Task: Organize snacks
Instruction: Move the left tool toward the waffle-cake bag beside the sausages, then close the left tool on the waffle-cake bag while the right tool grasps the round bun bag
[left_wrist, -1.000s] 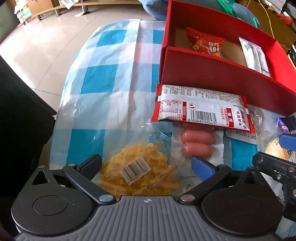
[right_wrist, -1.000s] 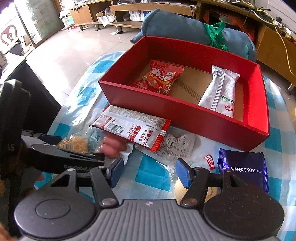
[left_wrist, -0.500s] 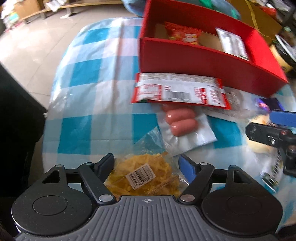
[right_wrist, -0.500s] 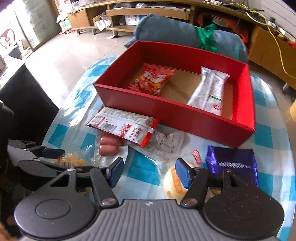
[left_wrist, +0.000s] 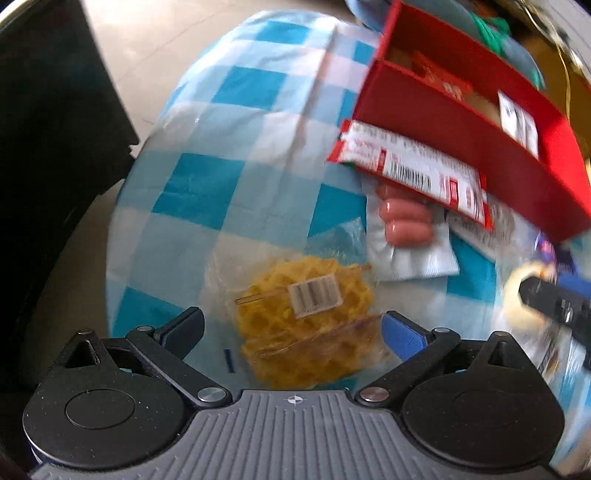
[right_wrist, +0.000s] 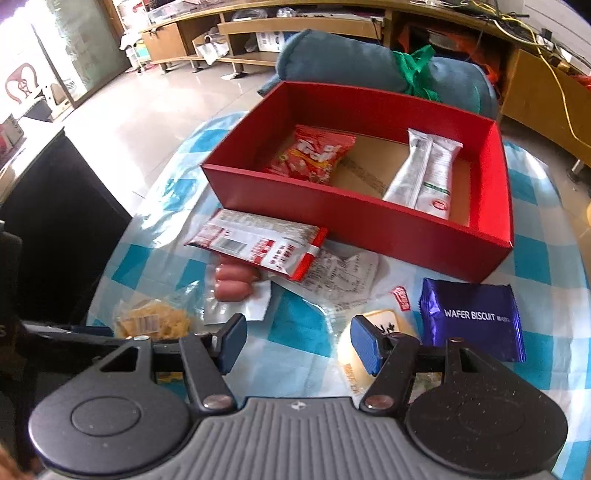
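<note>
A bench (right_wrist: 303, 325) covered in a blue-and-white checked cloth is seen in both wrist views, and the red box (right_wrist: 369, 218) on it is taken as the landmark.

Farthest to the left of the red box, at the near left edge of the cloth, a clear bag of yellow lattice crisps (left_wrist: 310, 314) with a barcode sticker is found. The left tongs (left_wrist: 291, 328) are held wide apart over it, 1 finger on each side of the bag, and no contact with it can be made out; the view is blurred.

Between the crisps and the red box, a clear pack of pink sausages (right_wrist: 232, 282) is laid, and it is partly covered by a red-and-white packet (right_wrist: 258, 243) that lies just in front of the box's near wall. To the right of that packet, a clear printed wrapper (right_wrist: 343, 277) is spread in front of the same wall.

Inside the red box, 2 snacks are held: a red snack bag (right_wrist: 314, 153) at the left and a silver sachet (right_wrist: 424, 170) at the right.

The right tongs (right_wrist: 299, 341) are released as well, with bare cloth between the fingers. A pale yellow round snack (right_wrist: 376, 321) is partly hidden behind the right finger. Farther right, in front of the box's right corner, a purple wafer biscuit pack (right_wrist: 472, 317) is laid flat.
</note>
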